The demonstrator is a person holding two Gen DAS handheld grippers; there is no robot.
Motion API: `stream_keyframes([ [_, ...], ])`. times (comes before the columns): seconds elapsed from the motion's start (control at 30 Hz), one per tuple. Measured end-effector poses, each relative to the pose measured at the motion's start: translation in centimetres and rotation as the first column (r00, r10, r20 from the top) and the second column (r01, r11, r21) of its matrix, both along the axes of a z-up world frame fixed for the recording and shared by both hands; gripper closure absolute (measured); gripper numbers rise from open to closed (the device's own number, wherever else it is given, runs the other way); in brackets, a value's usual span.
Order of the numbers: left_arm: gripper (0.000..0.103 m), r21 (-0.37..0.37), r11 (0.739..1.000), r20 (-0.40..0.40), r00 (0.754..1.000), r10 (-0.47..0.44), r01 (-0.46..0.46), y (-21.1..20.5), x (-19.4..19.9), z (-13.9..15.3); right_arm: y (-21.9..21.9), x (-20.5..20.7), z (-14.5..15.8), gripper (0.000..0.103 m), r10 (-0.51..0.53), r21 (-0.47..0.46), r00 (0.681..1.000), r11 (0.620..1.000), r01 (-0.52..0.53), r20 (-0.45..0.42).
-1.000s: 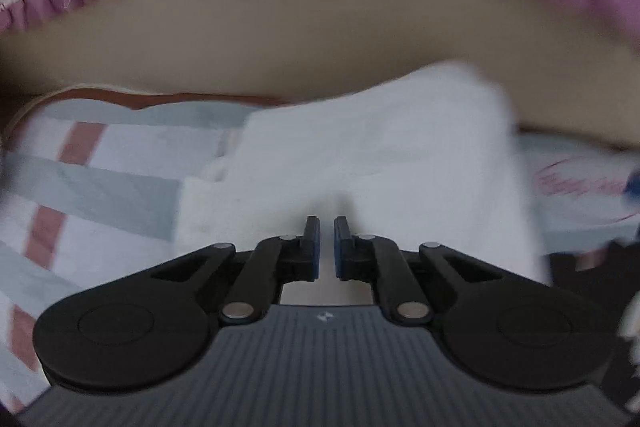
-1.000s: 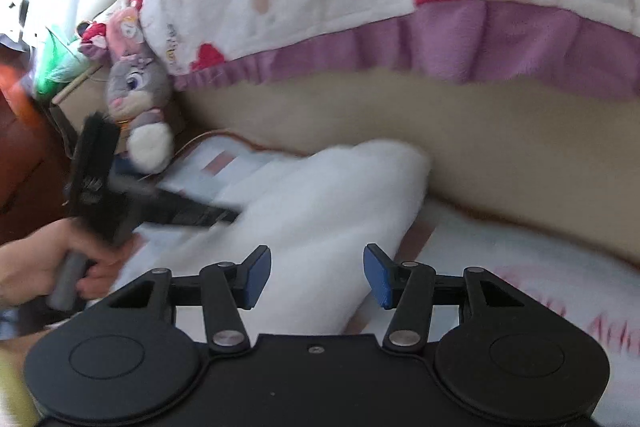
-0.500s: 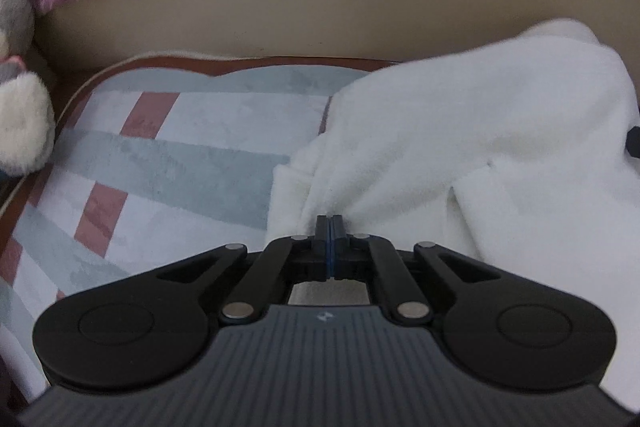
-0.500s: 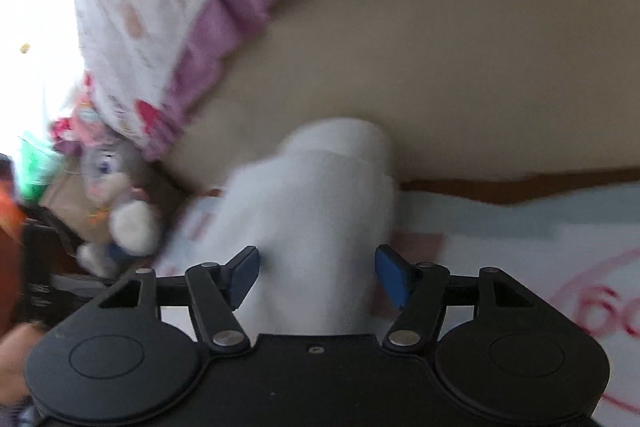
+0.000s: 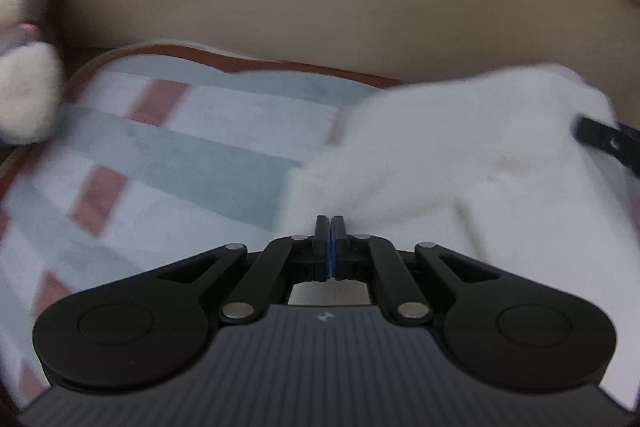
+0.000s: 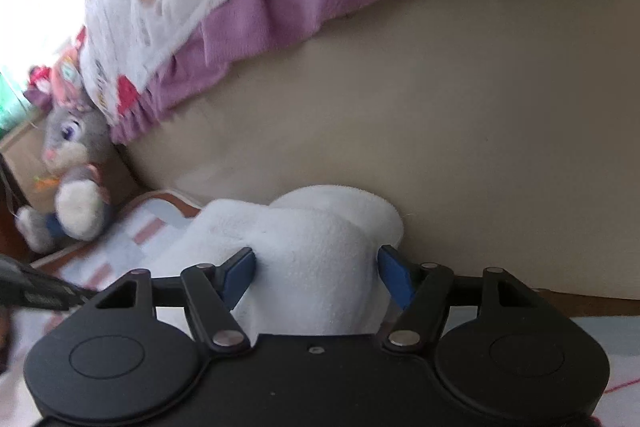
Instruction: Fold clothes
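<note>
A white fleece garment (image 5: 460, 155) lies bunched on a striped blanket (image 5: 168, 155). My left gripper (image 5: 330, 223) is shut at the garment's near edge; whether cloth is pinched between the pads I cannot tell. In the right wrist view my right gripper (image 6: 316, 263) is open, its blue pads (image 6: 240, 271) standing either side of a fold of the garment (image 6: 316, 235). A finger of the right gripper (image 5: 604, 139) shows at the garment's far right in the left wrist view.
A beige sofa back (image 6: 440, 87) rises behind the garment. A white and purple frilled blanket (image 6: 224, 7) hangs over it. A grey plush rabbit (image 6: 72, 171) sits at the left end of the seat. The left gripper's body (image 6: 36, 295) shows at the left edge.
My left gripper closed from a small gap to fully shut and drew back left. My right gripper moved in until its open fingers straddle the garment's fold.
</note>
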State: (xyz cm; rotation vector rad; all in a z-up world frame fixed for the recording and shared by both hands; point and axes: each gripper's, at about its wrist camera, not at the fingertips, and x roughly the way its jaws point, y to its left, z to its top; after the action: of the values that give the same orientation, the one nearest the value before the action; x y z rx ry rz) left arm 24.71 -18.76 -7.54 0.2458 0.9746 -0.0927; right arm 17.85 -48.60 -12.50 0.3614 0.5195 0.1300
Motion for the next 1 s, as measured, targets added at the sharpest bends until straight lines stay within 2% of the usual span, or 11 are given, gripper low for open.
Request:
stream_keyframes([
  [0.03, 0.069, 0.037, 0.997, 0.003, 0.998, 0.067, -0.067, 0.4, 0.5, 0.4, -0.2, 0.2, -0.1, 0.031, -0.006, 0.007, 1.0, 1.0, 0.006, -0.017],
  [0.1, 0.069, -0.069, 0.989, 0.002, 0.991, 0.134, -0.133, 1.9, 1.4, 2.1, -0.5, 0.7, -0.2, 0.03, -0.017, 0.02, 0.999, 1.0, 0.018, -0.051],
  [0.17, 0.068, -0.205, 0.973, -0.004, 0.994, 0.109, -0.107, 2.8, 1.3, 3.6, -1.2, 1.3, -0.8, 0.02, -0.018, 0.072, 0.994, 0.997, 0.026, -0.108],
  [0.23, 0.061, -0.26, 0.965, -0.002, 1.0, 0.03, -0.029, 2.3, 0.5, 4.4, -2.3, 1.9, -2.1, 0.014, -0.002, 0.161, 0.982, 0.986, 0.033, -0.188],
  [0.3, 0.055, -0.241, 0.97, -0.021, 0.999, -0.029, 0.024, 1.5, -0.4, 4.1, -3.6, 1.8, -2.5, 0.014, 0.018, 0.256, 0.977, 0.966, 0.039, -0.215],
  [0.5, 0.05, -0.18, 0.984, -0.161, 0.986, -0.037, 0.007, 1.3, -0.8, 0.1, -2.8, 0.7, -0.2, 0.013, 0.099, 0.229, 0.947, 0.973, -0.028, -0.306],
  [0.6, 0.029, -0.159, 0.987, -0.14, 0.99, -0.012, -0.01, 1.9, -0.8, -1.1, -2.2, -0.9, -0.3, 0.013, 0.158, 0.283, 0.924, 0.957, -0.057, -0.347],
  [0.67, 0.028, -0.16, 0.987, -0.115, 0.993, -0.013, -0.005, 2.3, -1.4, -1.4, -1.6, -2.8, -0.3, 0.013, 0.177, 0.32, 0.91, 0.946, -0.052, -0.374],
  [0.83, 0.028, -0.134, 0.99, -0.074, 0.997, 0.027, -0.037, 3.7, -3.6, 0.1, 0.0, -8.7, -0.4, 0.012, 0.275, 0.449, 0.891, 0.889, -0.092, -0.361],
  [0.9, 0.031, -0.132, 0.987, -0.049, 0.995, 0.082, -0.088, 4.5, -4.5, 2.0, 0.7, -10.2, -0.8, 0.012, 0.28, 0.436, 0.881, 0.895, -0.096, -0.381],
  [1.0, 0.03, -0.204, 0.974, -0.036, 0.995, 0.093, -0.098, 5.4, -6.6, 4.7, 1.7, -11.5, -1.1, 0.012, 0.26, 0.466, 0.887, 0.883, -0.059, -0.382],
])
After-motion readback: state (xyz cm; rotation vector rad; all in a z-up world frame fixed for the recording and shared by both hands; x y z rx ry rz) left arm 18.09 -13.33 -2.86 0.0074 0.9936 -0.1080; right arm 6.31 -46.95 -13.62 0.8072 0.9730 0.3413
